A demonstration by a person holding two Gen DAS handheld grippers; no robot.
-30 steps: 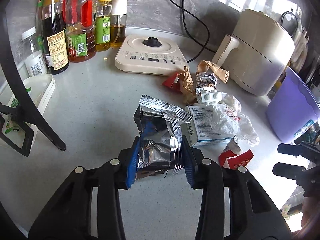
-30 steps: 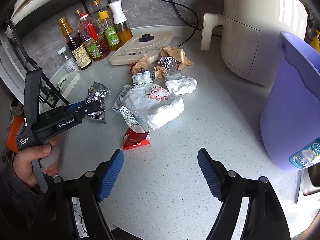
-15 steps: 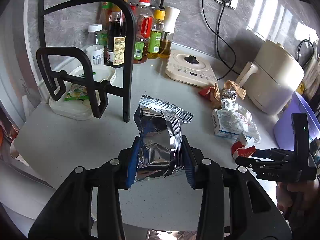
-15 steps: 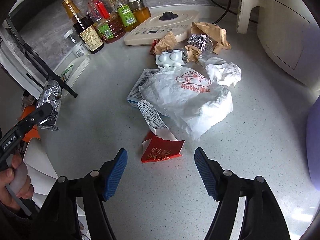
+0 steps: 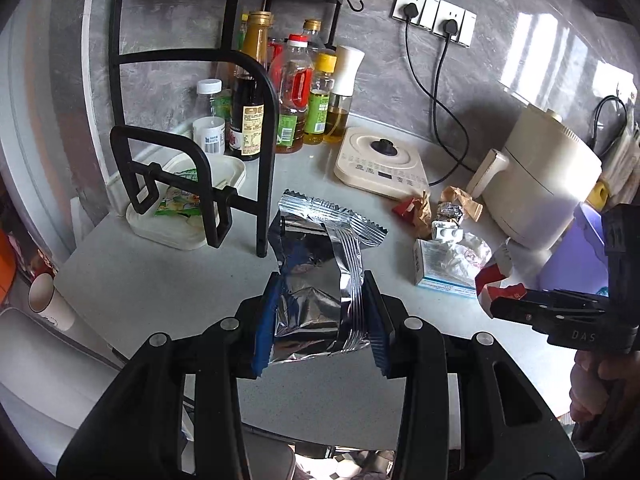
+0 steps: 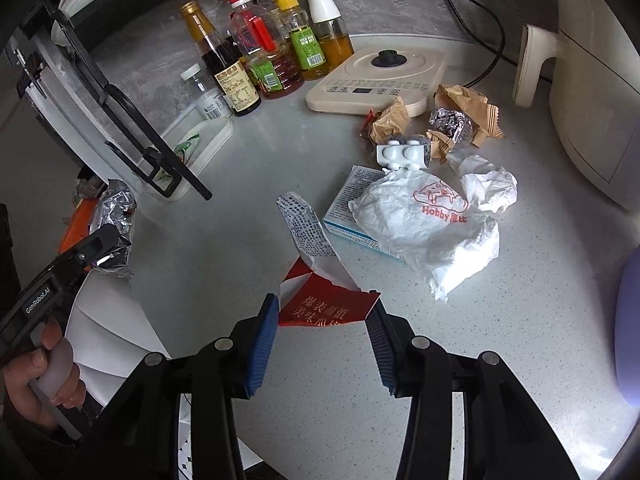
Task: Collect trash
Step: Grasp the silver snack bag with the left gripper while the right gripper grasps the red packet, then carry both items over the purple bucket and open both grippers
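Observation:
My left gripper [image 5: 320,320] is shut on a silver foil snack bag [image 5: 320,276] and holds it off the left end of the counter; the bag also shows in the right wrist view [image 6: 114,228]. My right gripper [image 6: 322,328] has closed around a torn red-and-white wrapper [image 6: 324,300], its pads touching both edges; the wrapper also shows in the left wrist view [image 5: 496,280]. More trash lies on the counter: a white Hobby paper bag [image 6: 432,224], a blue-white box [image 6: 344,208], crumpled brown paper [image 6: 464,108], a foil ball [image 6: 450,122], a white plastic piece [image 6: 404,156].
Oil and sauce bottles [image 6: 260,52] stand at the back left beside a cream induction cooker [image 6: 376,76]. A cream air fryer [image 6: 592,80] is at the right, a purple bin [image 5: 576,256] beyond it. A black rack [image 5: 224,152] and white tray [image 5: 188,200] are left.
My left gripper has pulled back and left off the counter with the foil bag. My right gripper moved down onto the red wrapper and its jaws narrowed onto it.

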